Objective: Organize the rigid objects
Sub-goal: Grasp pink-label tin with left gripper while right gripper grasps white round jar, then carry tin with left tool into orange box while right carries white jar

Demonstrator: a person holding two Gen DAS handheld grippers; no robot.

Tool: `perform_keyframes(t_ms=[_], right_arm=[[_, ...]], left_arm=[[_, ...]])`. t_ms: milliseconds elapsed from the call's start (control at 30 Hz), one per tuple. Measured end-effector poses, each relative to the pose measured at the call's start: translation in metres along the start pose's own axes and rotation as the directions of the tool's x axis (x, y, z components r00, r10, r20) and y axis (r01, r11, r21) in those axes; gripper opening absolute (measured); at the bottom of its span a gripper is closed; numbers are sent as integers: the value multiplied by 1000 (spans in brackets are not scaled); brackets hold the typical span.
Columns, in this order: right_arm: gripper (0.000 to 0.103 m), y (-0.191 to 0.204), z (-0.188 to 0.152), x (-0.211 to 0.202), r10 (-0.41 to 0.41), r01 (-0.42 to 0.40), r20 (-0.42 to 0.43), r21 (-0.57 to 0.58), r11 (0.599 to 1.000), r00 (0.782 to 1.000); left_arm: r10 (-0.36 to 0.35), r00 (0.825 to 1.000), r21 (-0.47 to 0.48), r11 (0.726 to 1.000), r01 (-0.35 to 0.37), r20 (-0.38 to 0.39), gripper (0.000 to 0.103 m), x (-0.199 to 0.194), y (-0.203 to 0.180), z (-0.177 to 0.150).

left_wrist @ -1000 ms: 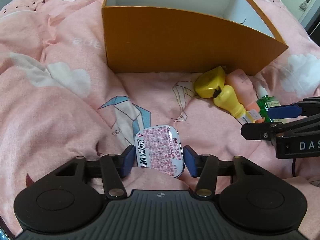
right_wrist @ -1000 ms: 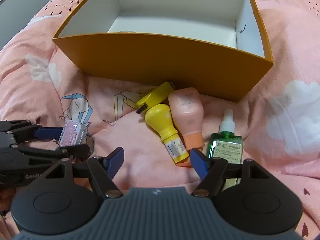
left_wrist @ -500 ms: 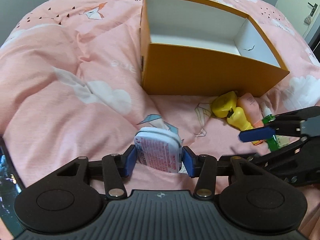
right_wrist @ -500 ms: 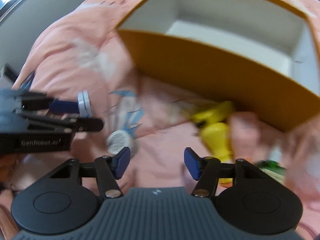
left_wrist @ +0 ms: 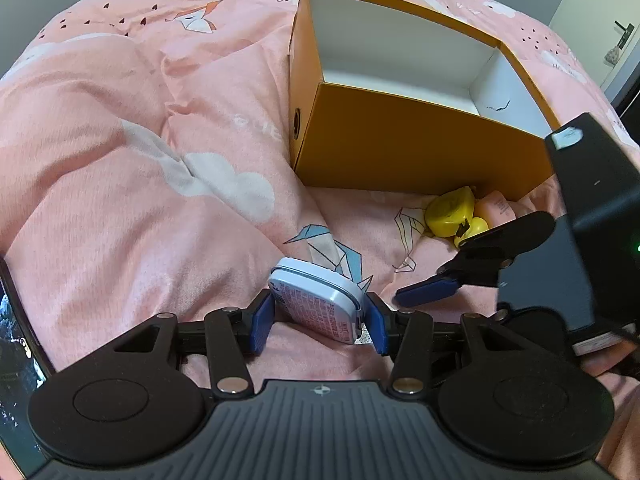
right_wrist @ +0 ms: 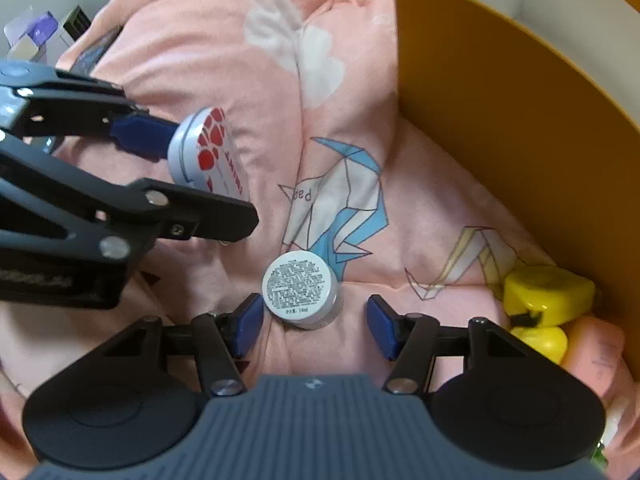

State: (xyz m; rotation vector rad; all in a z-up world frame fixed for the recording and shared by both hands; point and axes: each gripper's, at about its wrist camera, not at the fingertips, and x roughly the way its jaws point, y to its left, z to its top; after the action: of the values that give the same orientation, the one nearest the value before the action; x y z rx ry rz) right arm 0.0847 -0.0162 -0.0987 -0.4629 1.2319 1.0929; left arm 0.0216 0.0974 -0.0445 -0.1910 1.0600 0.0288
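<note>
A home bedroom: pink printed duvet (left_wrist: 120,184), door (left_wrist: 616,32) behind.

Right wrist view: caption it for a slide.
Open right gripper brackets a small round jar while the left gripper holds a tin.

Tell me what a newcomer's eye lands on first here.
The big orange box, open and empty-looking, on the pink quilt. Next, the left gripper clamps a white tin above the quilt, while the right gripper, open, straddles a small round jar.

Bed (left_wrist: 120,200), pink quilt, carried orange box (left_wrist: 420,152), round jar (right_wrist: 300,290), yellow bottles (right_wrist: 546,292), pink tube (right_wrist: 600,356).
</note>
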Motion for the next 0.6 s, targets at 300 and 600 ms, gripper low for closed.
perform_keyframes(t_ms=[300, 600], right_arm=[[43, 8, 0, 13, -1, 0, -12, -20, 1000, 1000], [42, -1, -8, -1, -13, 12, 17, 19, 1000, 1000]], left_arm=[[-1, 1000, 2, 1000, 1, 0, 55, 1, 1, 0], [-16, 1000, 7, 1000, 16, 23, 55, -1, 0, -1]])
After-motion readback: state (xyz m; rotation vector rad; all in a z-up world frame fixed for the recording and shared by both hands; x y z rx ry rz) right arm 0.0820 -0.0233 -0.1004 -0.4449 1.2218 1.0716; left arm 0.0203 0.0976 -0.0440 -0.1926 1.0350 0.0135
